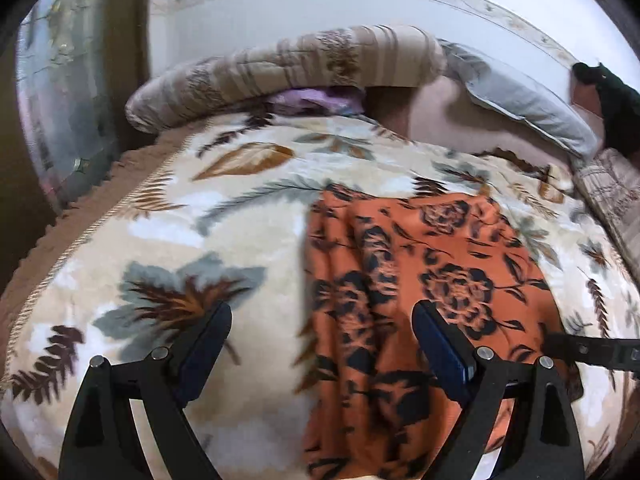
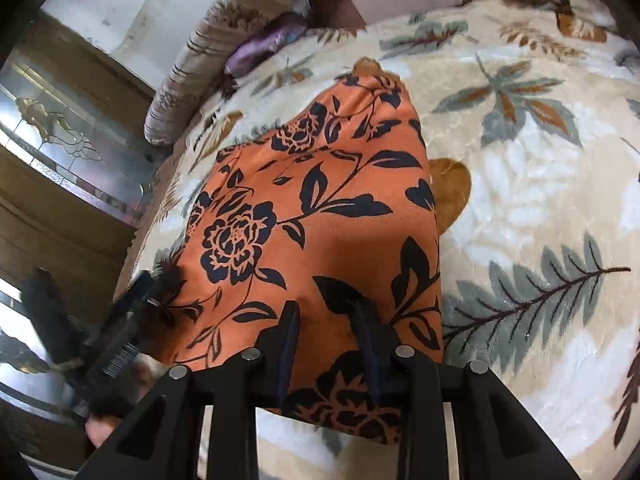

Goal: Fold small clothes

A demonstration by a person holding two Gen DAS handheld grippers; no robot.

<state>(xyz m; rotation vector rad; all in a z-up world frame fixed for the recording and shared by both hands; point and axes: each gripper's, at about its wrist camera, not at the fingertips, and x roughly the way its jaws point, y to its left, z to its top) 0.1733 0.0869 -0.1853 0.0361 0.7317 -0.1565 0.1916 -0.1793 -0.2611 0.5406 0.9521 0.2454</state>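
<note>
This is a bedroom in a home — a bed (image 1: 120, 208) spread with a plush cream blanket (image 1: 248, 216) printed with leaves, a rolled striped quilt (image 1: 280, 68) and a grey pillow (image 1: 528, 108) lying at its far end. Beside the bed stands wooden furniture with an etched, flower-patterned glass panel (image 2: 60, 140) — plainly domestic.

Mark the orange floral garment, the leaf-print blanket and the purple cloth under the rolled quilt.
orange floral garment (image 2: 320, 184), right wrist view, on its flat middle.
leaf-print blanket (image 1: 224, 224), left wrist view, on a bare pale patch.
purple cloth (image 1: 316, 102), left wrist view, on its visible front.
</note>
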